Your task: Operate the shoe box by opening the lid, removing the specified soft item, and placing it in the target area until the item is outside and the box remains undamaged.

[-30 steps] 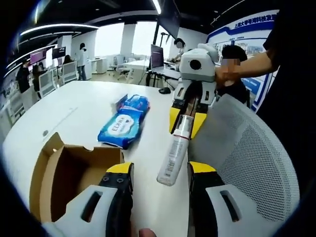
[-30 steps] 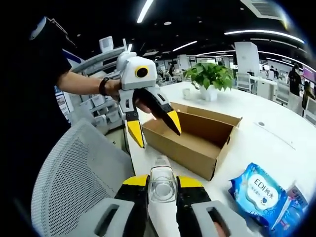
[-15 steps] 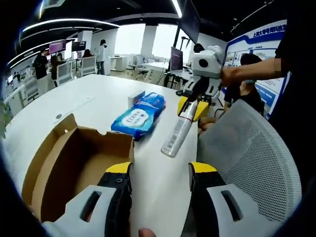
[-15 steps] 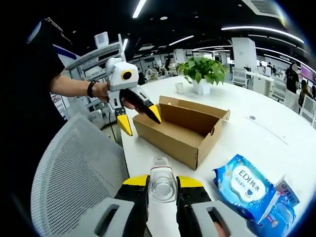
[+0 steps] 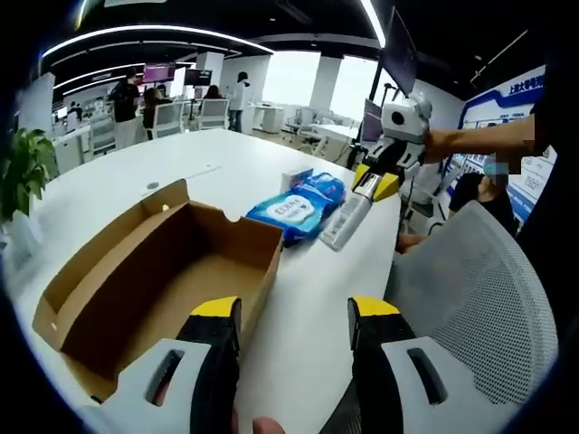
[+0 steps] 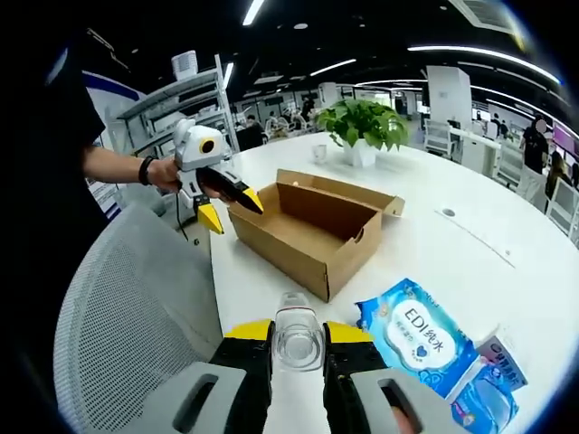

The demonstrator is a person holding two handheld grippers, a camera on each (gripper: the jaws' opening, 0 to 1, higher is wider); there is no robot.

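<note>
Lying just right of the right gripper [image 6: 298, 339], a glossy blue wet-wipe pack [image 6: 414, 333] rests flat on the white table [image 6: 470, 253], with a smaller blue packet [image 6: 495, 378] beyond it. Ahead stands the open, bare brown cardboard shoe box [image 6: 308, 226]; a grey mesh chair back [image 6: 127, 325] curves at the left. The right gripper's yellow-tipped jaws are clamped on a clear plastic bottle [image 6: 297, 336], held level out over the table. The left gripper [image 5: 291, 316] hovers at the box's near end with jaws spread apart and nothing between them.
</note>
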